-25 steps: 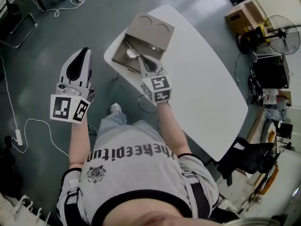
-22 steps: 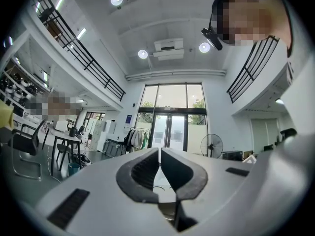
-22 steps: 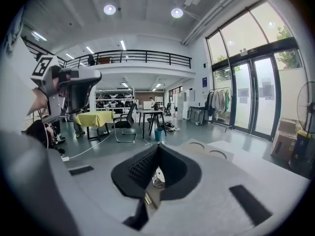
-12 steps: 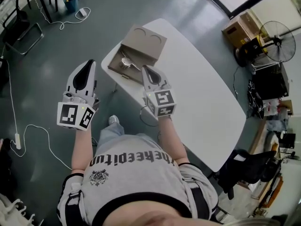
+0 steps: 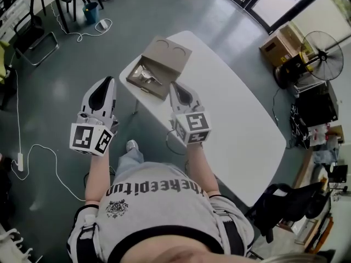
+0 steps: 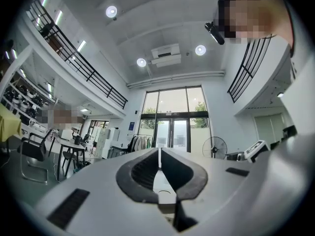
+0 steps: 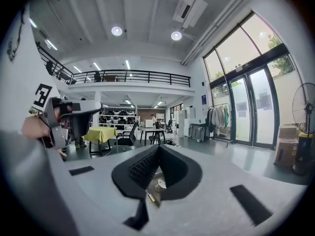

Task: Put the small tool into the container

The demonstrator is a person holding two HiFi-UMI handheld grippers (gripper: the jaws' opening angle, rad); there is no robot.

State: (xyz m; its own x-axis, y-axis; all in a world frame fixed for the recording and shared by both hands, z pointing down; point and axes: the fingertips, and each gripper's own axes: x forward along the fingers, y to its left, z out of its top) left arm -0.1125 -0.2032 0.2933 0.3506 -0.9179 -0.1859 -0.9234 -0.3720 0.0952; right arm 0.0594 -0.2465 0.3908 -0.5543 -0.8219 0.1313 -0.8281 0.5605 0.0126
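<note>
Head cam sits up top and stares almost straight down, so the person's shirt [image 5: 159,201], the left gripper [image 5: 108,84], the right gripper [image 5: 174,86] and the white table [image 5: 247,119] all show from a fair way off. Each gripper cam rides right behind its own jaws, super close, looking out roughly level across the hall. The left one faces the glass doors [image 6: 172,132]. The right one catches those doors at its right side, plus the left gripper at its left edge. The standing fan [image 5: 323,45] shows up in all three.

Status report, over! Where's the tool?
Left gripper shut, empty. Right gripper shut, empty. Tool lies in the box. Nothing blocking.
</note>
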